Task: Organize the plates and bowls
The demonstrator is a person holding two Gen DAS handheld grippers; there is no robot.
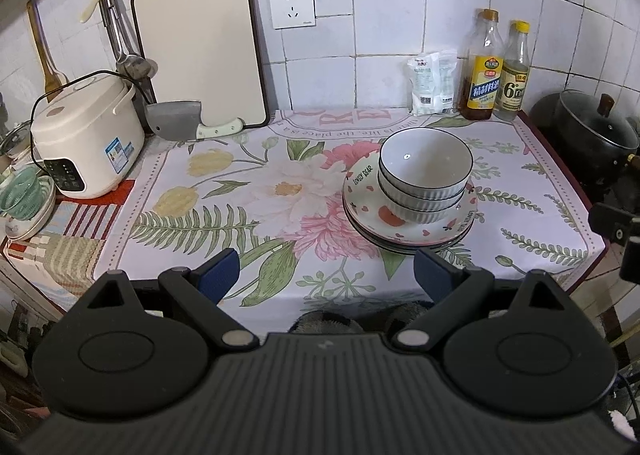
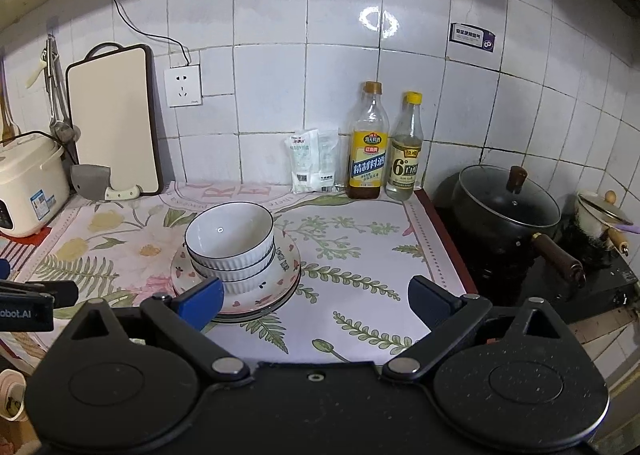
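Three white ribbed bowls [image 1: 425, 171] with dark rims sit nested on a stack of heart-patterned plates [image 1: 362, 191] on the floral tablecloth. The right wrist view shows the same bowls [image 2: 230, 243] and plates [image 2: 286, 275] left of centre. My left gripper [image 1: 326, 275] hangs open above the table's front edge, nothing between its blue-padded fingers, short of the stack. Equally open and empty, my right gripper [image 2: 316, 301] has its left finger [image 2: 200, 305] overlapping the plates' near rim in the picture; whether it touches them I cannot tell.
A rice cooker [image 1: 86, 135], cutting board [image 1: 200, 43] and cleaver [image 1: 176, 121] stand at the back left. Two bottles [image 1: 496, 67] and a salt bag [image 1: 430, 85] line the wall. A black lidded pot [image 2: 508, 211] sits on the stove at right. More dishes [image 1: 28, 199] sit far left.
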